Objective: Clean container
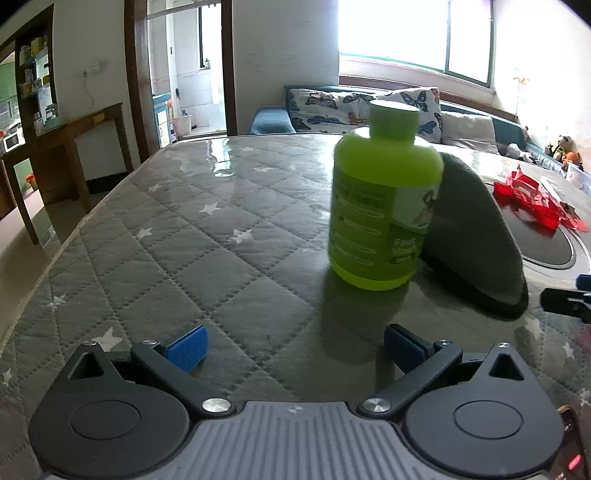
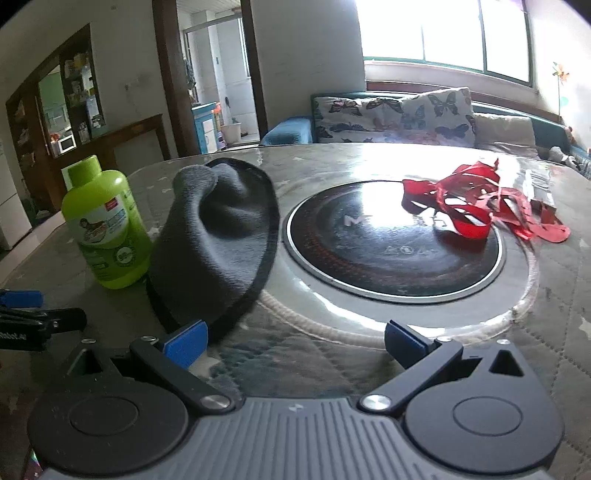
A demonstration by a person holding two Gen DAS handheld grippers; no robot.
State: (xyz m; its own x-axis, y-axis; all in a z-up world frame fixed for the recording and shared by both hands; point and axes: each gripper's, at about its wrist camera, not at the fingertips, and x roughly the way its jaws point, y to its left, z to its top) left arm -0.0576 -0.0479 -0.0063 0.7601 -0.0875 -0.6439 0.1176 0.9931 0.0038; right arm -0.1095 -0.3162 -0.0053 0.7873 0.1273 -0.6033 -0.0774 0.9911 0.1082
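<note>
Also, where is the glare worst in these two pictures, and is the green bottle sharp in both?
Left wrist view: the window is blown out white, the table shines near its far edge, and the bottle is slightly blurred, its label unreadable. Right wrist view: the window is again overexposed, strong glare lies on the black disc and the table behind it; the bottle looks sharper here.

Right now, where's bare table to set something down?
Free: quilted cover left of the green bottle, out to the table edge. Crowded: grey cloth leans against the bottle; red scraps cover the black cooktop's far right.
</note>
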